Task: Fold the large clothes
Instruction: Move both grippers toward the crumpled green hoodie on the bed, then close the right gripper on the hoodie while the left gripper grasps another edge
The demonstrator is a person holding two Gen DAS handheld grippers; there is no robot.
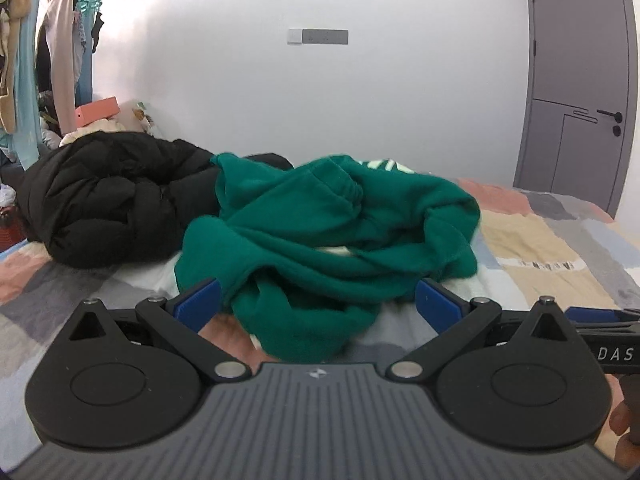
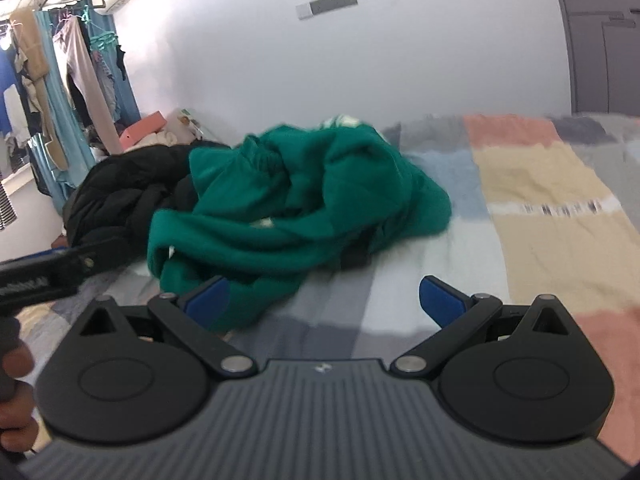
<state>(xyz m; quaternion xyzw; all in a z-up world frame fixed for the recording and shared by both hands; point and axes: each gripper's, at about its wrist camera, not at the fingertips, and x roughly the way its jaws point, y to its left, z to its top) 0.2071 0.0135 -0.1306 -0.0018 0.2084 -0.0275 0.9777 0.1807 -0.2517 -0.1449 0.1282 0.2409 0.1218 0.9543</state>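
A crumpled green sweatshirt [image 1: 328, 236] lies in a heap on the patchwork bedspread [image 1: 552, 248], with a bit of white lettering at its far side. My left gripper [image 1: 318, 300] is open, its blue pads [image 1: 200, 300] standing either side of the heap's near edge, which lies between them. In the right wrist view the green sweatshirt [image 2: 296, 208] sits ahead and to the left. My right gripper [image 2: 324, 300] is open over bare bedspread [image 2: 552, 200], its left pad [image 2: 210, 298] just at the garment's near edge. The other gripper's body [image 2: 44, 272] shows at far left.
A black puffer jacket [image 1: 108, 200] is bundled left of the sweatshirt, touching it. Clothes hang on a rack [image 1: 52, 52] at far left, with an orange box [image 1: 98, 110] below. A grey door [image 1: 580, 80] stands at right in the white wall. A hand [image 2: 12, 392] holds the left tool.
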